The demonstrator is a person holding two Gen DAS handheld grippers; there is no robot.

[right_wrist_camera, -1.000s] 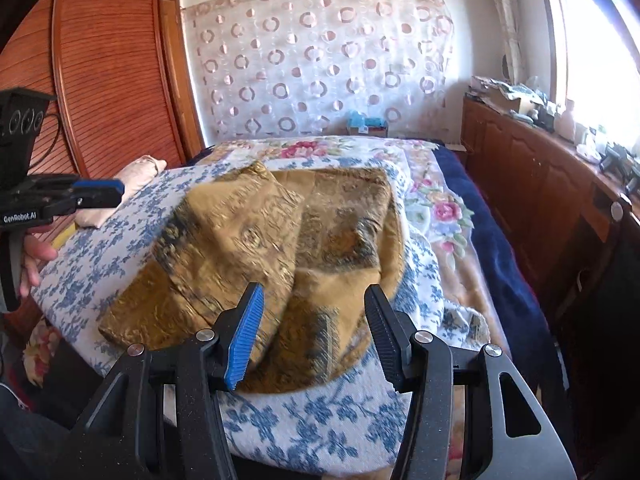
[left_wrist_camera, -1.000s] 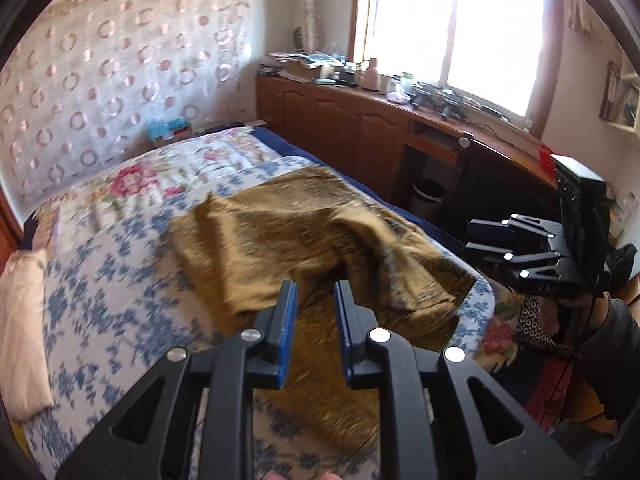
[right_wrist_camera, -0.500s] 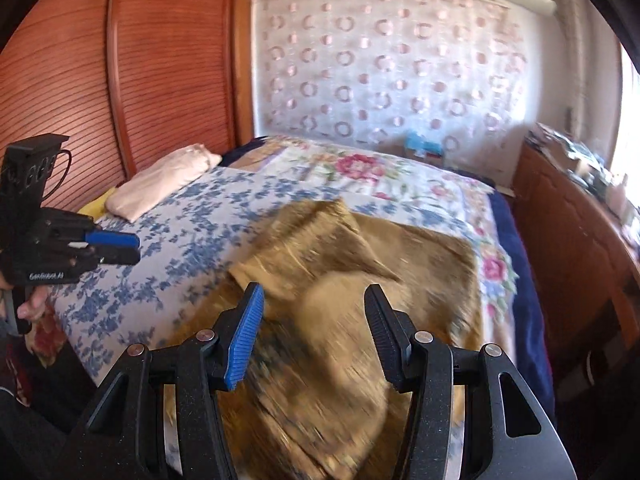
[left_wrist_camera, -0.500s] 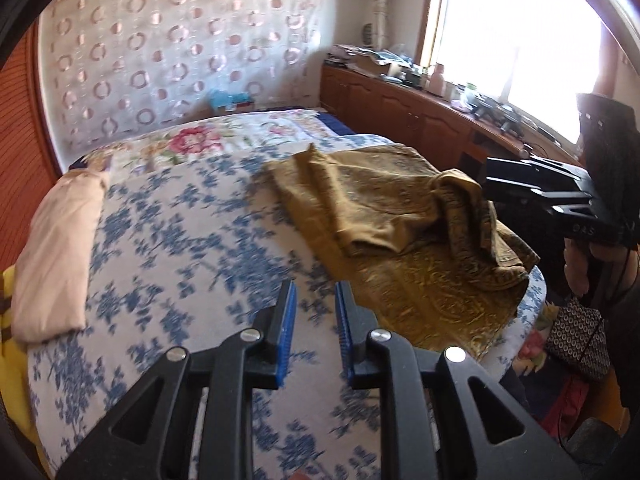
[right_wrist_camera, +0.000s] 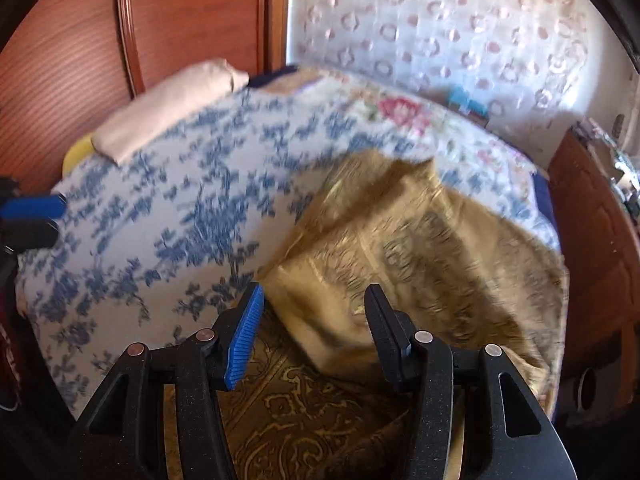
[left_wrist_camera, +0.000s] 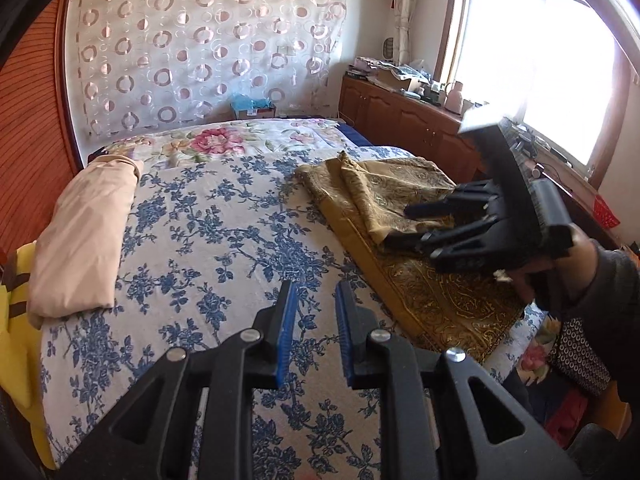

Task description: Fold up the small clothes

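Since a second ago we have swung our left hand-held gripper (left_wrist_camera: 314, 332) off the golden cloth (left_wrist_camera: 384, 196) and out over the bare blue-flowered bedspread (left_wrist_camera: 208, 240); its pads sit a narrow gap apart, gripping nothing. Our right hand-held gripper (right_wrist_camera: 314, 332) has come in low over the cloth, its fingers spread wide and empty, with a raised fold between them in its blurred view. The cloth lies on the bed's window side, one part lapped loosely over the flat layer beneath. We judge the folding barely begun: the layers look rumpled and uneven, and squaring and further folds remain.
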